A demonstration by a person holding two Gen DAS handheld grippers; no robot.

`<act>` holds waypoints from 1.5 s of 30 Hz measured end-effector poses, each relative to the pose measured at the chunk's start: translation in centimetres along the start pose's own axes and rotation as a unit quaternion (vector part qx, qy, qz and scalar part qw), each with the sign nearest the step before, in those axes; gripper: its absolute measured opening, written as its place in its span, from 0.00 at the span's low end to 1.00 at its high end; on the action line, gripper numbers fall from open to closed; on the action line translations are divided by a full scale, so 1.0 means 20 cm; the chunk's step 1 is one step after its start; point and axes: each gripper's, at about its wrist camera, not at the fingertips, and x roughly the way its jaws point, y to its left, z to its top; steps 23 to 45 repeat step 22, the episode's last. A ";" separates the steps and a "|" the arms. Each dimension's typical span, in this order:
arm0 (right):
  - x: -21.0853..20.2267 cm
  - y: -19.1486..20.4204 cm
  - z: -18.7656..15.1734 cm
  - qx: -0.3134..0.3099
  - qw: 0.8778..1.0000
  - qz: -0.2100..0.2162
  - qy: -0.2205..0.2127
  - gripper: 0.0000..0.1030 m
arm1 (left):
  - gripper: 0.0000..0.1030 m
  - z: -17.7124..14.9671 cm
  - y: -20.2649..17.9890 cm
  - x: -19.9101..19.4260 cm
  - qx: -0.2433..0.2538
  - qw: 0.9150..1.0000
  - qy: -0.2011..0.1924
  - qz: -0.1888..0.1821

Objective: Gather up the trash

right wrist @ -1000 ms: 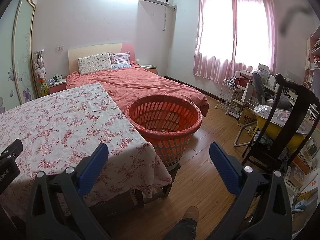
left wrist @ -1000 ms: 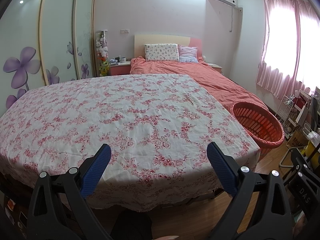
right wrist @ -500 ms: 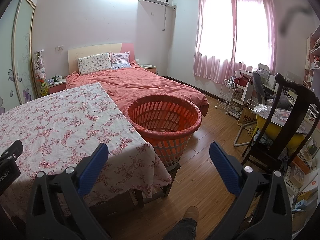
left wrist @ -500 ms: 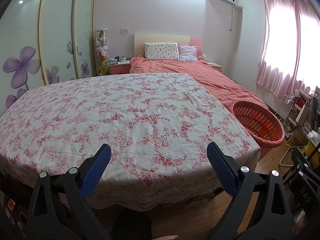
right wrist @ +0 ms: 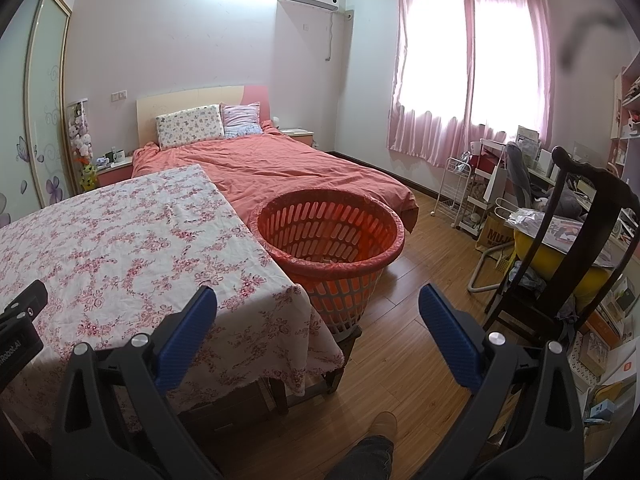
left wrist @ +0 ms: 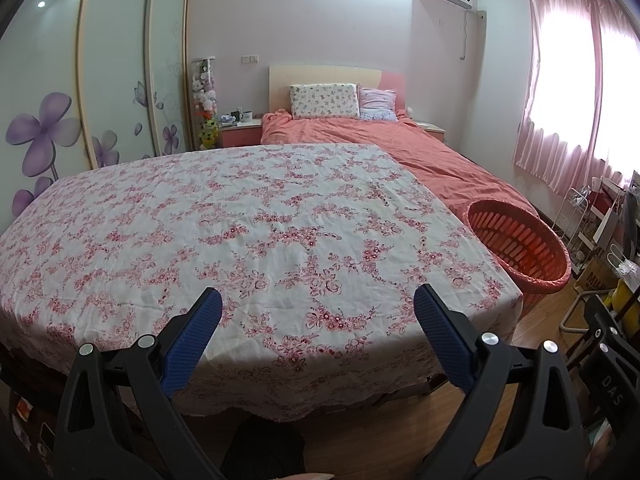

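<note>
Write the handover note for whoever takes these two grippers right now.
Left gripper: open, holding nothing, above the near edge of the table with the floral tablecloth.
Right gripper: open, holding nothing, aimed past the table's right corner toward the floor.
Orange basket: stands at the table's right end, in front of the bed. Its bottom is only partly visible, so its contents cannot be told.
Done: nothing that can be confirmed from here.
Left: no trash shows on the tablecloth in either view. Look around for some before reaching, then drop it into the basket.
</note>
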 end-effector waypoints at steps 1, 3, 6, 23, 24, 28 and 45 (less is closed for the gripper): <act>0.00 0.01 0.00 0.000 1.000 0.000 0.000 0.96 | 0.93 0.00 0.00 0.00 0.000 1.000 0.000 0.000; 0.00 0.01 -0.01 0.000 1.000 0.000 0.000 0.96 | 0.93 -0.01 0.00 0.00 0.000 1.000 0.001 0.001; 0.00 0.01 -0.01 0.000 1.000 0.000 0.000 0.96 | 0.93 -0.01 0.00 0.00 0.000 1.000 0.001 0.002; 0.00 0.02 -0.02 0.000 1.000 0.002 0.002 0.96 | 0.93 -0.01 0.01 0.00 0.003 1.000 0.006 0.004; 0.00 0.02 -0.02 0.000 1.000 0.002 0.002 0.96 | 0.93 -0.01 0.01 0.00 0.003 1.000 0.006 0.004; 0.00 0.02 -0.02 0.000 1.000 0.002 0.002 0.96 | 0.93 -0.01 0.01 0.00 0.003 1.000 0.006 0.004; 0.00 0.02 -0.02 0.000 1.000 0.002 0.002 0.96 | 0.93 -0.01 0.01 0.00 0.003 1.000 0.006 0.004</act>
